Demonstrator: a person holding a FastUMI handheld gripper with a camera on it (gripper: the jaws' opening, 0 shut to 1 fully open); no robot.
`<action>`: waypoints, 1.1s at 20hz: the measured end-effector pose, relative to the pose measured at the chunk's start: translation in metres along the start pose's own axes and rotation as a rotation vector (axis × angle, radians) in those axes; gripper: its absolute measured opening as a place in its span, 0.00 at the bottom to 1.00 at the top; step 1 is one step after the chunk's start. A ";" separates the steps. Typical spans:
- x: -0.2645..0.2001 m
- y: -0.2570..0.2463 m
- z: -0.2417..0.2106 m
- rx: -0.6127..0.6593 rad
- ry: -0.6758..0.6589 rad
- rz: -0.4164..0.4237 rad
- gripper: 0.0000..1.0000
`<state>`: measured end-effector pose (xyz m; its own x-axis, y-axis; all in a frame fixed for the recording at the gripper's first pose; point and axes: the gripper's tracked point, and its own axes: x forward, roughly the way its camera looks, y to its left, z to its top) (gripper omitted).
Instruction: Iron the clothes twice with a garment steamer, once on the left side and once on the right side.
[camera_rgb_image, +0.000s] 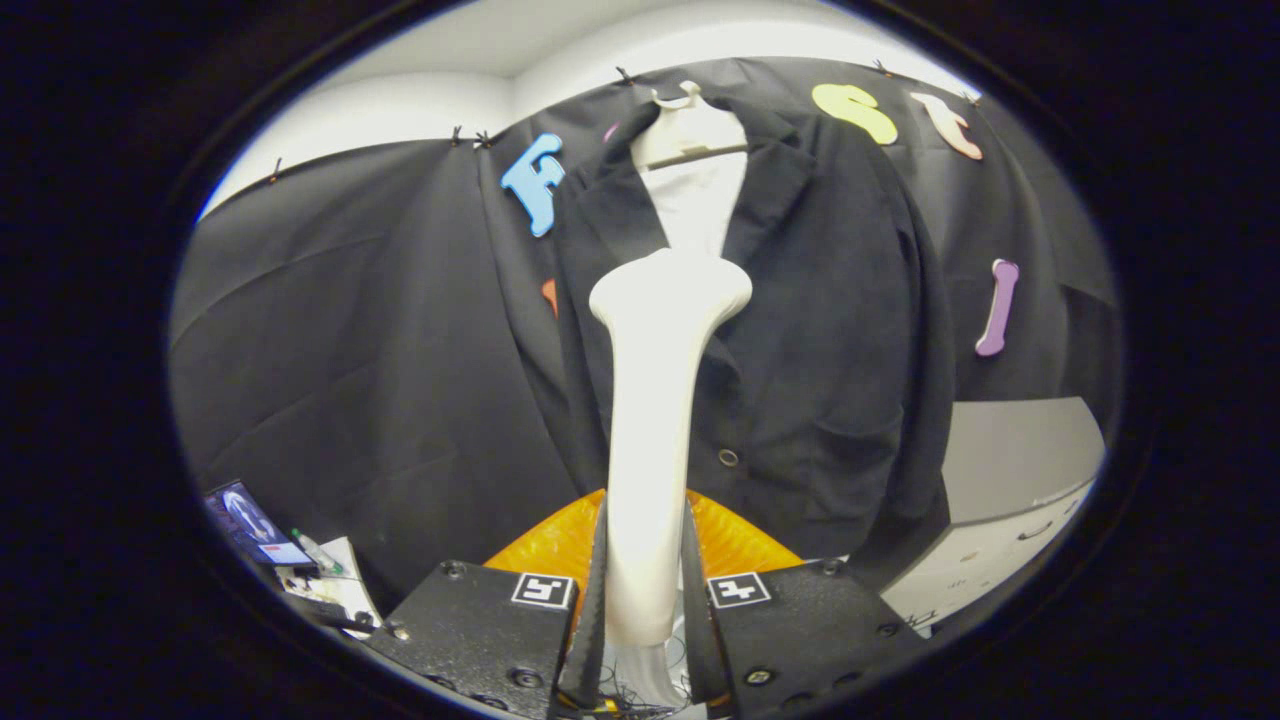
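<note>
Between the two fingers of the gripper (645, 600), in the gripper view, the handle of the garment steamer (655, 400) is clamped from both sides, so the claw stands narrow and holds the steamer by the lower end of its handle. The steamer's long axis runs straight ahead along the fingers and rises toward the jacket (800, 330), with its wider head at the far end, level with the lapels and turned toward the cloth; whether the head touches the fabric cannot be told from here. As a thing to handle, it looks like a smooth, rigid plastic body, probably moderate in weight with much of that weight out at the head, so a grip low on the handle is likely to feel a lever pull and may let the smooth shell twist; taking hold higher up the straight part of the handle would, I judge, steady it. The jacket hangs on a pale hanger (690, 125) against the booth's wall, dark, soft and loose, likely to give way and sway under pressure rather than resist. A button (728, 457) sits just beside the handle. Below the jacket an orange object (740, 540) lies behind the fingers, and a grey cabinet (1010, 500) stands by the jacket's hem.
</note>
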<state>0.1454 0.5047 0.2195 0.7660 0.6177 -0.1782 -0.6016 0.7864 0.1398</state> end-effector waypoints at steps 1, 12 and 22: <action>0.002 0.008 0.009 -0.011 -0.013 0.005 0.36; 0.059 0.087 0.085 -0.113 -0.101 0.024 0.36; 0.098 0.060 0.056 -0.114 -0.014 -0.023 0.36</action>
<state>0.1970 0.6120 0.2650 0.7824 0.6001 -0.1665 -0.6052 0.7957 0.0240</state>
